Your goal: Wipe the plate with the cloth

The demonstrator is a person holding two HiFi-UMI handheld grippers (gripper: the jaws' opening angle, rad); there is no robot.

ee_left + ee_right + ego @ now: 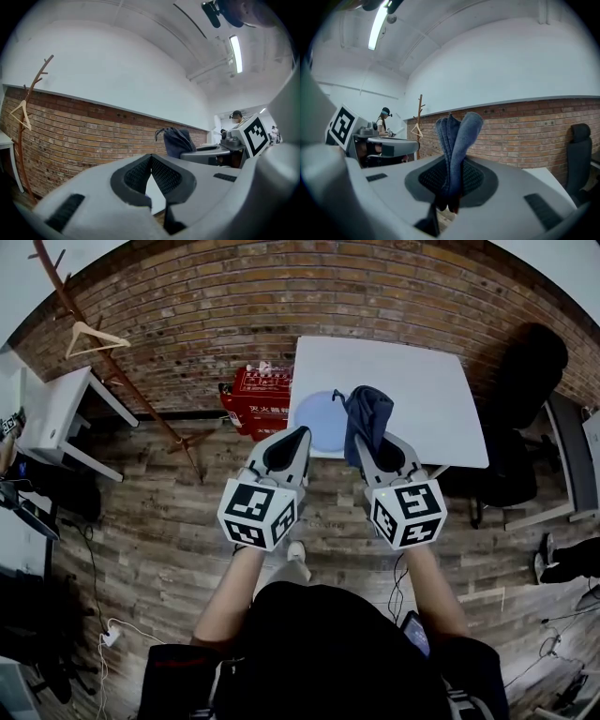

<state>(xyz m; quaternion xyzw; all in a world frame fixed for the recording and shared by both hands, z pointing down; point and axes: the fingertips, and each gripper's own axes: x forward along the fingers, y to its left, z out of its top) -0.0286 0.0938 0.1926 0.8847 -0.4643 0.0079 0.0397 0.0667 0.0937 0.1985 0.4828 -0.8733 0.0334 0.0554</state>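
Blue cloth (pixel 367 418): bunched upright, clamped in right gripper (pixel 377 448) jaws.
Plate (pixel 317 420): pale blue, near-left edge of white counter (pixel 422 381), just beside cloth.
Left gripper (pixel 300 435): jaws pressed together, holding nothing, at plate's near rim.

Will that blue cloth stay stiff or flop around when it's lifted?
Probably floppy: the dark blue folded cloth bunches into soft folds where the right hand-held gripper pinches it. It likely weighs little, since a small pinch holds it up. It would probably drape over the round pale blue plate rather than skid.
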